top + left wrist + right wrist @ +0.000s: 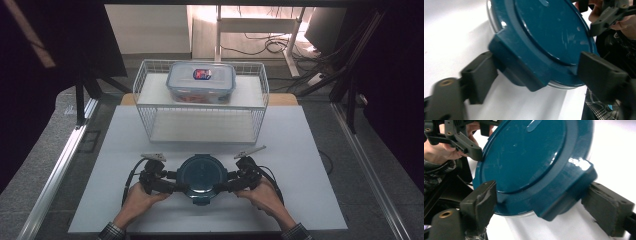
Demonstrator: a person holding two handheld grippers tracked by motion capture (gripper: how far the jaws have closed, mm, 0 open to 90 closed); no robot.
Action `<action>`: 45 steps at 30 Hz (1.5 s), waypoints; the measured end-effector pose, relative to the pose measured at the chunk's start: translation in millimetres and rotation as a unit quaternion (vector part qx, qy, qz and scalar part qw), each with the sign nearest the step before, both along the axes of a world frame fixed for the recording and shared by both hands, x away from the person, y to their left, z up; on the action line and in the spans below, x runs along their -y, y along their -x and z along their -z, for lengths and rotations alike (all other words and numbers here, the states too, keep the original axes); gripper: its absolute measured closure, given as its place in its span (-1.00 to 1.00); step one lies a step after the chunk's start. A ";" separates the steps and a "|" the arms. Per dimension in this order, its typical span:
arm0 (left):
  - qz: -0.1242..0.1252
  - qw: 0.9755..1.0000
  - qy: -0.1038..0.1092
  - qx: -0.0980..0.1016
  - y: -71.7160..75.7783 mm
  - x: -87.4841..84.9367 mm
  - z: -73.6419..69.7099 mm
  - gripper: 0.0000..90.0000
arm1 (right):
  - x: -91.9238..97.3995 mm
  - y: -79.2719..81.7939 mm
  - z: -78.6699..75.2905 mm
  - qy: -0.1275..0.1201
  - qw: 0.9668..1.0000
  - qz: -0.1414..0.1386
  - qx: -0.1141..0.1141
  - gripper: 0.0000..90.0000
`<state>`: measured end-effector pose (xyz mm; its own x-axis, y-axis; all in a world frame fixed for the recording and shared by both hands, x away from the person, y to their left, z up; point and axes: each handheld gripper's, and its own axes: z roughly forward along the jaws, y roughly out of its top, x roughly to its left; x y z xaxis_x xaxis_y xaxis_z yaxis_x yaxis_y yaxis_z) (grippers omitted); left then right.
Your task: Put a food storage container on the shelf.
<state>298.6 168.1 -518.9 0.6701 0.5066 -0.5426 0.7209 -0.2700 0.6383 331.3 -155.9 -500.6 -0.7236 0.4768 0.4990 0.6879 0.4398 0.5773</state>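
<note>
One white table point(300, 150) in a dim room carries one wire basket point(150, 125), one clear lidded box point(201, 82) and one round teal container point(202, 179) near the front edge. Left gripper point(181, 188) and right gripper point(220, 188) clench its side clasps.

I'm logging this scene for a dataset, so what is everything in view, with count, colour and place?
round container: one, dark teal lid with latch flaps over a clear base, near edge of the mat, between the two grippers
rectangular container: one, clear with a bluish lid and a red and blue label, on the upper shelf of the basket
wire basket: one, white, far half of the mat, behind the round container
mat: one, white, covering the table
left gripper: one, black, at the round container's left side; its jaws straddle a latch flap
right gripper: one, black, at its right side; jaws straddle the opposite flap
hands: two, each holding a gripper, entering from the near edge, plaid cuffs
</note>
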 end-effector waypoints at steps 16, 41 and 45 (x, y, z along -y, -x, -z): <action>-0.046 0.996 0.071 -0.011 26.0 -16.6 -4.9 0.21 | 25.0 23.0 -11.6 -0.062 0.995 0.065 -0.039 0.23; -0.074 0.994 0.059 0.050 17.6 -10.0 -36.6 0.25 | 23.6 22.9 -43.0 -0.061 0.992 0.086 0.064 0.26; -0.075 0.994 0.056 0.061 11.9 -9.1 -49.4 0.25 | 24.2 17.5 -54.2 -0.065 0.991 0.086 0.078 0.26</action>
<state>286.7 177.2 -469.5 0.6554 0.5468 -0.5210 0.6631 -0.0863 0.7436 313.8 -180.1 -446.4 -0.7100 0.5394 0.4528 0.6447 0.2389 0.7262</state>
